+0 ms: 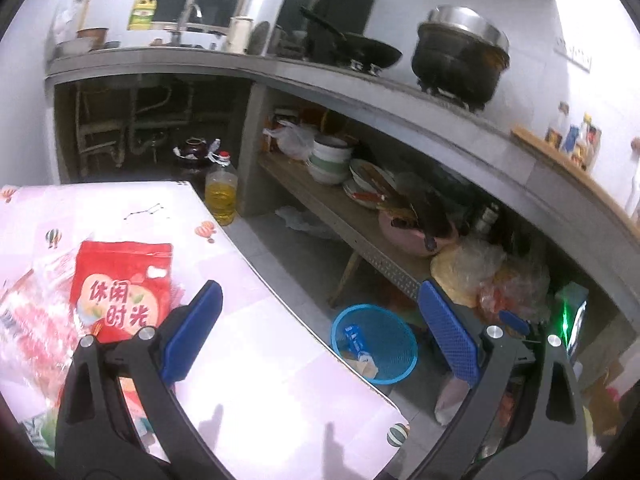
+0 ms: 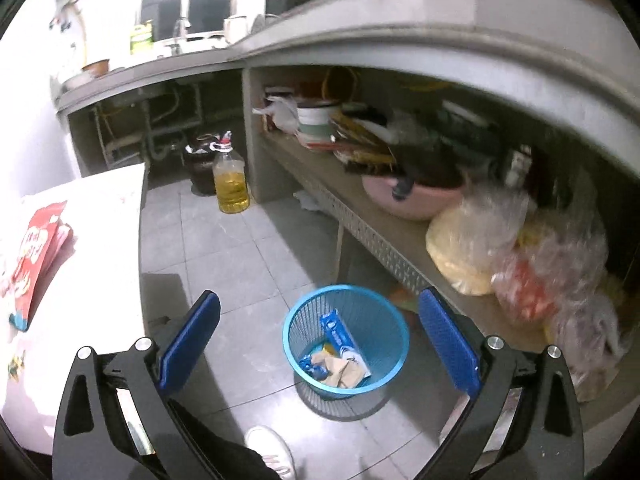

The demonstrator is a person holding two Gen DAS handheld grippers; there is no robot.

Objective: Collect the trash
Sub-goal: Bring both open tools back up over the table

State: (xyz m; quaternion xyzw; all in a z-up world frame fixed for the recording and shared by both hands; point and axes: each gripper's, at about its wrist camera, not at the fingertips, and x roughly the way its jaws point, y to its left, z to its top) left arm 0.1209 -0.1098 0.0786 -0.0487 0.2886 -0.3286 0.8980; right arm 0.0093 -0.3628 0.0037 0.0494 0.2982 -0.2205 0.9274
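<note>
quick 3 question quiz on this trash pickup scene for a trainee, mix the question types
1. True or false: the blue mesh wastebasket already has wrappers in it.
2. Where does the red snack bag lie? A) on the table B) on the floor C) in the basket
3. Fill in: the oil bottle stands on the ____.

Key
1. True: a blue wrapper and brown paper scraps lie inside.
2. A: on the patterned table, by the left gripper.
3. Floor.

Blue plastic mesh basket (image 2: pixel 346 340); glossy red packet (image 1: pixel 120 288).
</note>
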